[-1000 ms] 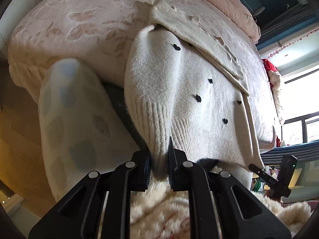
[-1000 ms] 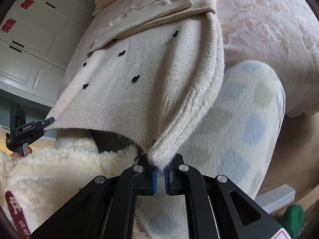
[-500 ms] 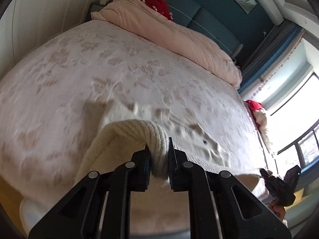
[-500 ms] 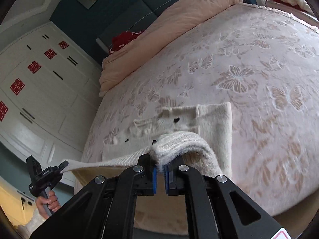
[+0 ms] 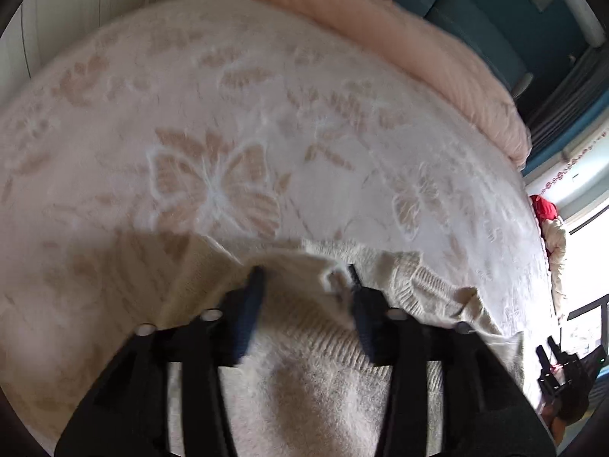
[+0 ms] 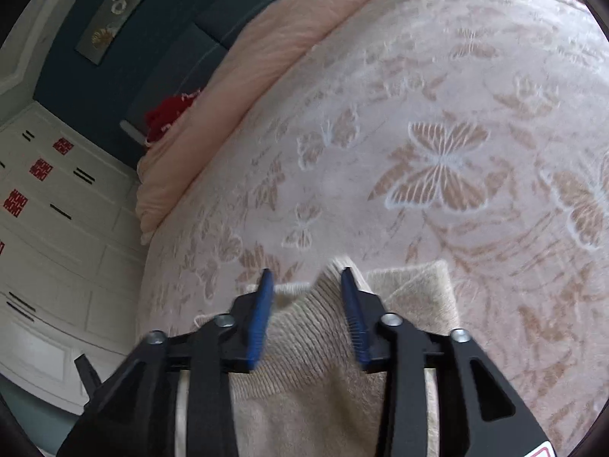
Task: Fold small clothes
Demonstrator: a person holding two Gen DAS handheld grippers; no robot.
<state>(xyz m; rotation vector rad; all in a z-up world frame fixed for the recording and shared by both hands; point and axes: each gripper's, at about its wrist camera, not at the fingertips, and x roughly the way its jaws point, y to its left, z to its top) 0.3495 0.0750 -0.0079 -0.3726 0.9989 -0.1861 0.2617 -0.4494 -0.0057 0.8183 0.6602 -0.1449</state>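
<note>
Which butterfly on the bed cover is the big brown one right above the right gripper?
The big brown butterfly with spread striped wings, above and right of the right gripper. The small butterfly nearer the fingers is pale and faint.

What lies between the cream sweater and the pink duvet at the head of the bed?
Only bare butterfly bedspread lies between the sweater and duvet, in both wrist views.

Left gripper point(image 5: 304, 278): black plastic arms with round silver screws, dark thin fingers
Right gripper point(image 6: 304, 282): black arms, shiny silver screws, blue ridged pads point(image 6: 260, 316) on the fingers, a white sticker with a red edge at the corner
</note>
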